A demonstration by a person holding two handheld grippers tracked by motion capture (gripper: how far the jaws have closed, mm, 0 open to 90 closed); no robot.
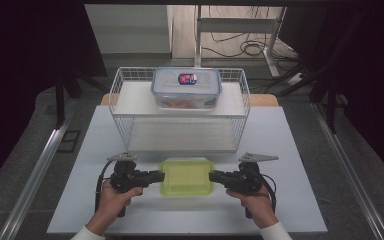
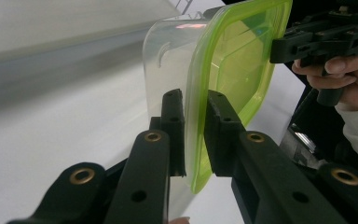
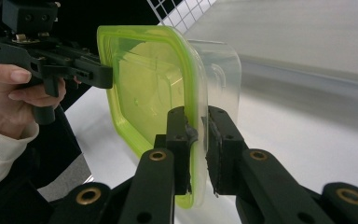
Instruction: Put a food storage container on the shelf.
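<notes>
Risk: my left gripper [image 1: 161,176] and right gripper [image 1: 212,176] jaws pinch the green-lidded container [image 1: 187,176] rim at lower centre; uneven lifting could slip it.

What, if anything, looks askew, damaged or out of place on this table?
Nothing stands out. The clear plastic box with a lime-green lid sits level between the left gripper and right gripper, each clamped on its rim. The lidded clear container rests squarely in the white wire basket.

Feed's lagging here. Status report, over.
Left hand-held gripper and right hand-held gripper both shut on green-lidded container's rim. Wire basket directly ahead, holding another lidded box.
</notes>
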